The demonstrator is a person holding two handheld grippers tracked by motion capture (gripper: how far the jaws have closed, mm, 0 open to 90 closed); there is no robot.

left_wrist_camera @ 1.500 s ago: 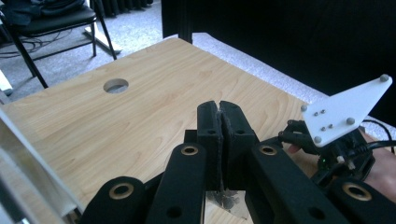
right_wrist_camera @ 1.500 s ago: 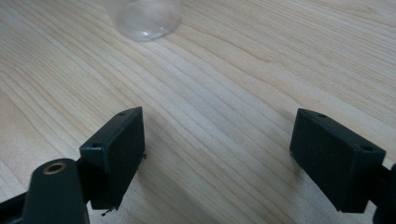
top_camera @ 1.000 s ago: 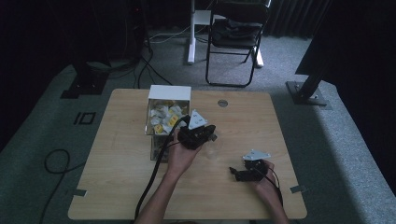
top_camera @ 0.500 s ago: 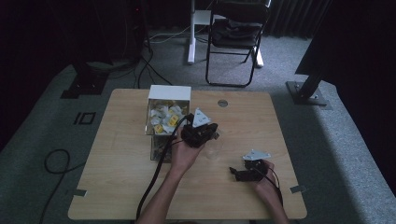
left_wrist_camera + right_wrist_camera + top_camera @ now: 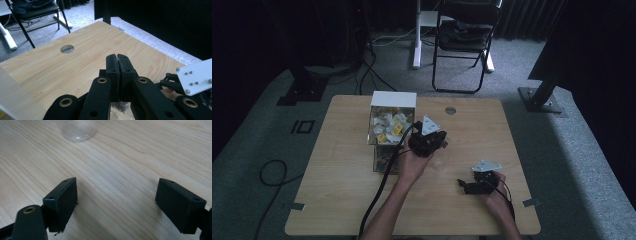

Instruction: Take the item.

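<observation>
1. Wood-grain counter [image 5: 337,190] carries everything; the person's forearms come in over its near edge in the high view.
2. Nearest, on the person's right, the right tool [image 5: 467,186] lies low over the counter, a grey three-cornered plate on top. In the right gripper view its two black jaws stand wide apart with bare wood between them: released, gripping nothing.
3. A clear plastic cup [image 5: 76,130] shows at the top of the right gripper view, standing on the wood well ahead of those jaws. In the high view it is a faint clear shape [image 5: 440,157] just beside the left tool, on its right-hand near side.
4. Farther in, near the middle of the counter, the left tool [image 5: 117,65] is held above the wood. In the left gripper view its black jaws are pressed together, clenched; a thin pale line shows in the seam, and I cannot tell whether anything is caught there.
5. Just left of that tool stands a white box [image 5: 393,100] full of small white and yellow packets [image 5: 388,127], with a clear container [image 5: 384,159] of dark bits touching its near side.
6. A round hole [image 5: 450,110] sits in the counter near its far edge.
7. Beyond the counter, on grey carpet, stands a black folding chair [image 5: 462,30].
</observation>
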